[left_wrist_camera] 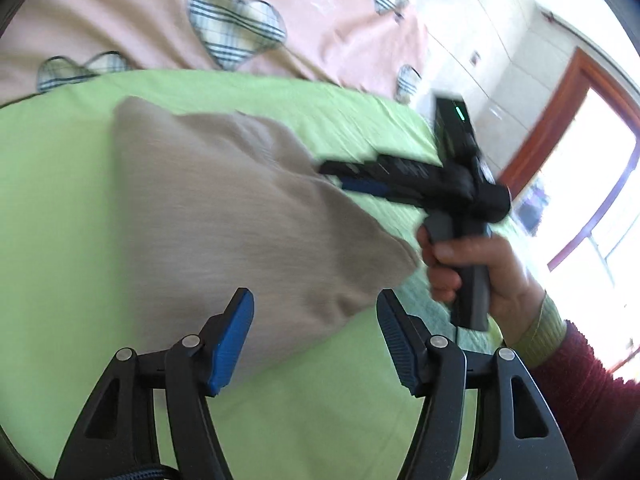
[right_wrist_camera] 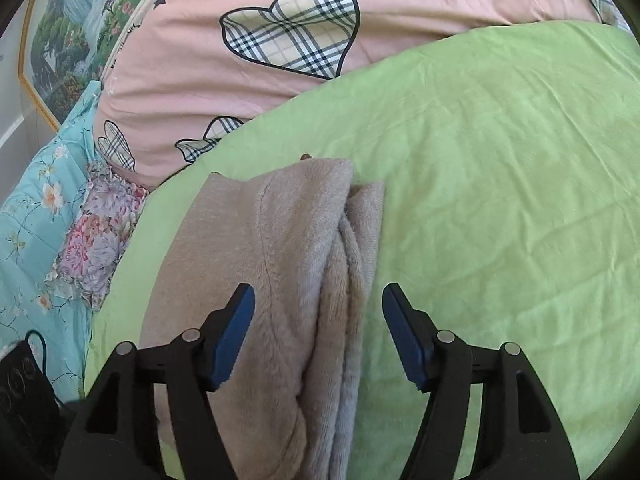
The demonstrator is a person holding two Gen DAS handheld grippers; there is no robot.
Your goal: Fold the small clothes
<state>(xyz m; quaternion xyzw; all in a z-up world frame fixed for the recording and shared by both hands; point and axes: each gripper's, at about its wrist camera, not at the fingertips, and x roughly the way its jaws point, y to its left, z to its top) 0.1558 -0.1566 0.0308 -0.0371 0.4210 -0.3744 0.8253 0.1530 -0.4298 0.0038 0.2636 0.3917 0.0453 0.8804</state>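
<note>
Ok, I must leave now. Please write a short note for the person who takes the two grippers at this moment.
Left gripper: jaws open, nothing held, the cloth's near edge between them.
Right gripper: jaws open, nothing held, over the cloth's folded edge.
The beige fleece garment lies on the light green sheet, in front of the pink quilt with checked hearts.
Done: it looks folded over once, layers stacked along its right side.
Left: probably fold again and flatten; the final shape cannot be judged yet.
</note>
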